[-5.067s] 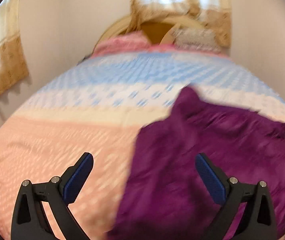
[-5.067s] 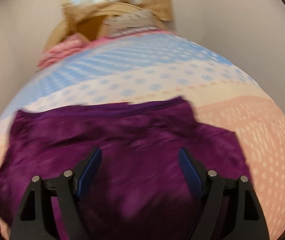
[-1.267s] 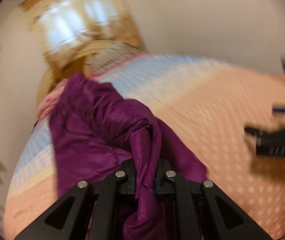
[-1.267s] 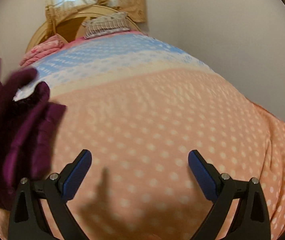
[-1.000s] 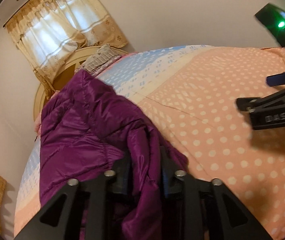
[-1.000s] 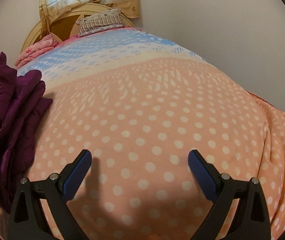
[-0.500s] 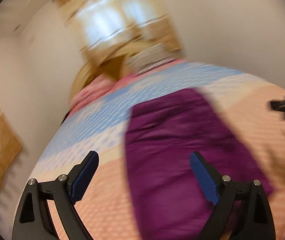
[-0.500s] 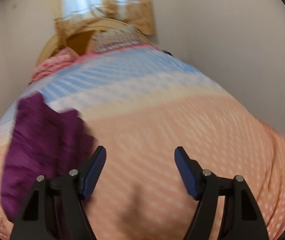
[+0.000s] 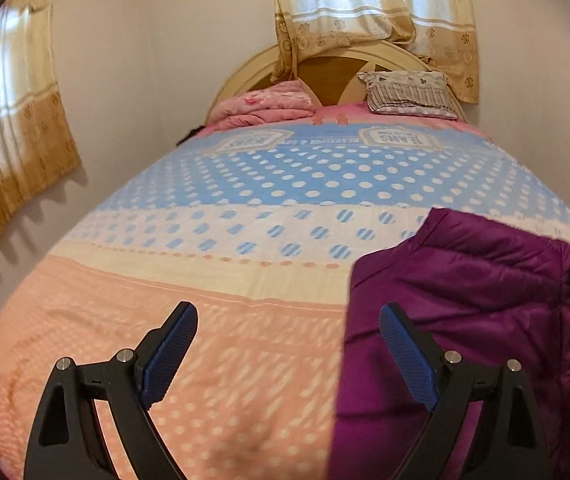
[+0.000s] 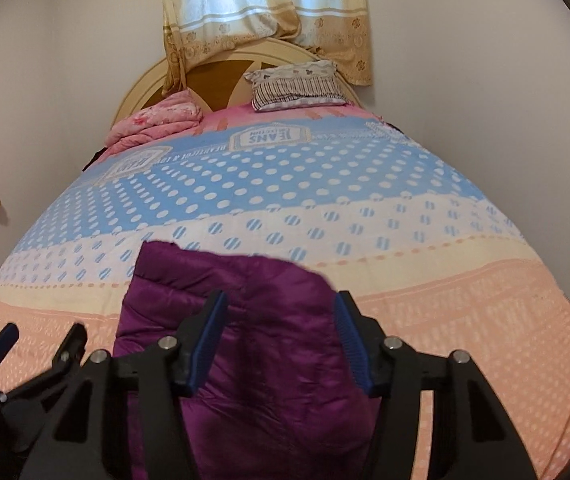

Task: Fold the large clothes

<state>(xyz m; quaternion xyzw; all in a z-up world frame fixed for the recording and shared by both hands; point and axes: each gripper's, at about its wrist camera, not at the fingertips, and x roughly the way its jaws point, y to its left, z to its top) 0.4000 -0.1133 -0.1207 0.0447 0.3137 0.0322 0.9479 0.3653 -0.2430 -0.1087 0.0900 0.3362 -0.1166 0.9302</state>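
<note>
Lying folded on the polka-dot bed (image 10: 365, 184), the purple jacket (image 10: 269, 344) fills the lower centre of the right view; the right gripper (image 10: 281, 340) hangs above it, jaws closing, gripping nothing; the left gripper (image 9: 287, 352) gapes wide and empty at lower left.

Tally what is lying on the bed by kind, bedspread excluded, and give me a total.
Purple puffer jacket: 1
Striped pillow: 1
Folded pink quilt: 1
Total: 3
</note>
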